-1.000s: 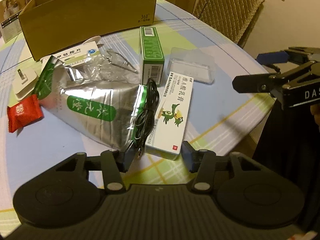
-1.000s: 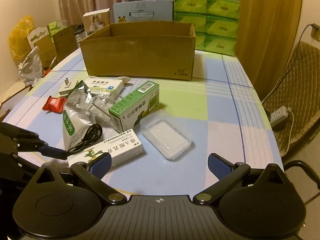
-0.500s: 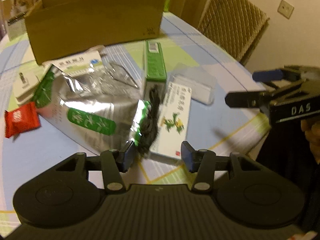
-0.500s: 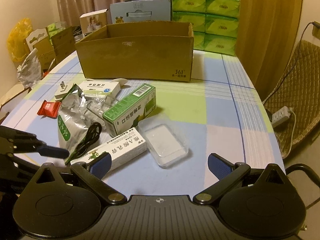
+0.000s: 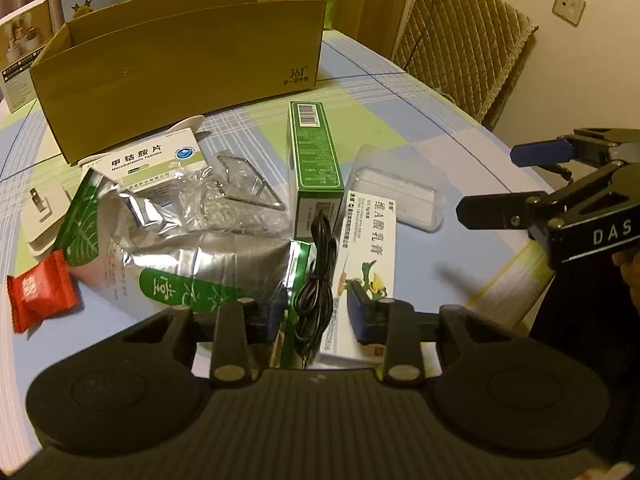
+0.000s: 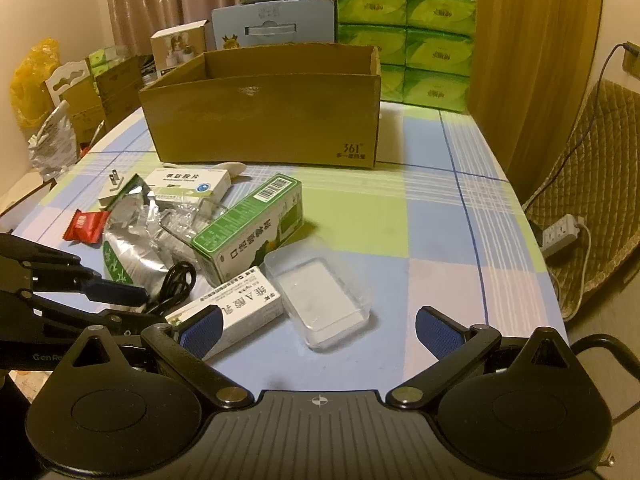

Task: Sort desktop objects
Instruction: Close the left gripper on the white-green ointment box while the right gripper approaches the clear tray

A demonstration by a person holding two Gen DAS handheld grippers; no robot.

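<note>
The black cable [image 5: 316, 280], bundled into a loose coil, lies on the bench [image 6: 440, 240] in the gap between the silver foil bag [image 5: 180, 264] and the white box [image 5: 366, 256] with the bird drawing, partly resting on the bag's green edge. The left gripper [image 5: 314, 312] straddles the cable's near end; its jaws are closing, the cable between them, the blue pads not yet pressing on it. One pad sits over the foil bag, the other over the white box.

Just beyond the cable stands a green box [image 5: 316, 164], lying lengthwise, its near end touching the white box. To the right of it is a clear plastic tray [image 5: 396, 196], beside the white box. Left of the green box, crumpled clear wrap [image 5: 236, 196] lies on the foil bag, and a white tablet box [image 5: 148, 160] sits behind that. A red packet [image 5: 38, 292] and a white plug [image 5: 42, 216] lie at the far left.

An open cardboard carton [image 6: 264, 120] stands further back on the bench, well apart from the cable.

The right gripper [image 6: 318, 326] hovers at the bench's near edge with its jaws spread wide, holding nothing; the tray lies beyond them.
</note>
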